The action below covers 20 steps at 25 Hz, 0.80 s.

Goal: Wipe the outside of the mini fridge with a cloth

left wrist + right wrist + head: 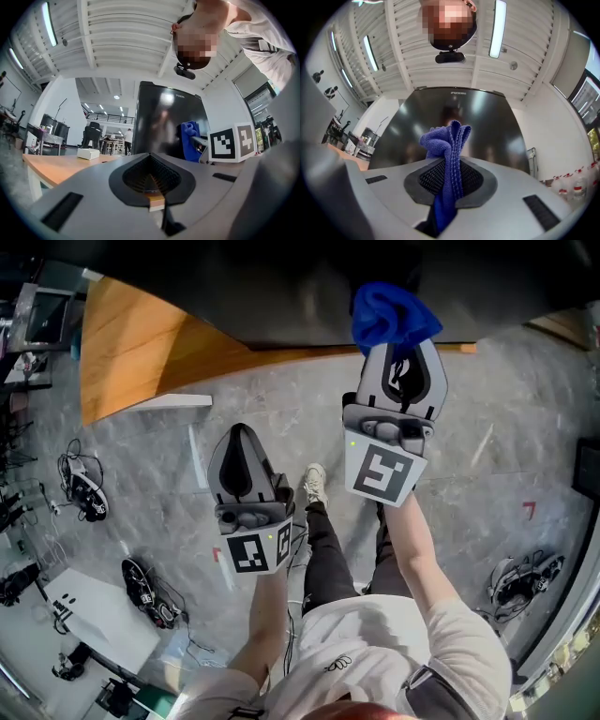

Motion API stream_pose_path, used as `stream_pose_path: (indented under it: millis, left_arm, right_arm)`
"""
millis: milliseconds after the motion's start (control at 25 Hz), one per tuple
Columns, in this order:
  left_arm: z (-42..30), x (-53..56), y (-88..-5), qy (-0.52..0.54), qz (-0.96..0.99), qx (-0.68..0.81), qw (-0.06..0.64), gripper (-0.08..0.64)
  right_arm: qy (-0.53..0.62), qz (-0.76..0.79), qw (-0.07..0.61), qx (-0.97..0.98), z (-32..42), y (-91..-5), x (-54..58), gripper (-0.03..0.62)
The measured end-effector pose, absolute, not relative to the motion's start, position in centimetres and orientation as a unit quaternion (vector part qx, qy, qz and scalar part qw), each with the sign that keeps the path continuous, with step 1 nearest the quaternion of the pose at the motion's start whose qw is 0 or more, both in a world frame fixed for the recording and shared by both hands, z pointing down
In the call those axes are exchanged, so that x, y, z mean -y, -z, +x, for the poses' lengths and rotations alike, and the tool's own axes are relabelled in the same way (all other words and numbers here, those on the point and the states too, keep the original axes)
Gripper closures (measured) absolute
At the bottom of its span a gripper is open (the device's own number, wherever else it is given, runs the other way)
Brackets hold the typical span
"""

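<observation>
The black mini fridge [309,287] stands on a wooden table [131,343] at the top of the head view; its glossy door [454,126] fills the right gripper view. My right gripper [398,357] is shut on a blue cloth [389,315], and the bunched cloth [447,150] sticks up between the jaws close to the fridge front. My left gripper [246,457] hangs lower and to the left, shut with nothing in it. In the left gripper view the fridge [168,122] and the cloth [190,140] show ahead to the right.
The grey marbled floor [487,446] lies below. Cable bundles and gear [84,493] sit at the left, more [520,577] at the right. A white box [88,153] rests on the table. People stand far back in the room [127,140].
</observation>
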<state>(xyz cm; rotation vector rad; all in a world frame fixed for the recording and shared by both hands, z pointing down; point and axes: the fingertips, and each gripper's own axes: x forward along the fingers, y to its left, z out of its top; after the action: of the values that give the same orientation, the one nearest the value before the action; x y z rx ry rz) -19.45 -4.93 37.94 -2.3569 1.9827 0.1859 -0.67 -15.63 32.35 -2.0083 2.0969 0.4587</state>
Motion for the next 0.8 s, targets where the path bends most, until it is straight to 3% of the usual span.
stream_pose_path:
  millis: [440, 800]
  left_arm:
    - [-9.1, 6.7, -38.9, -0.067, -0.8, -0.596, 0.016, 0.555]
    - [-4.9, 7.1, -39.4, -0.075, -0.81, -0.581, 0.014, 0.555]
  right_arm:
    - [-0.153, -0.785, 0.075, -0.596, 18.3, -33.6, 16.9, 0.531]
    - [-0.157, -0.797, 0.066, -0.58, 22.8, -34.0, 17.5, 0.531]
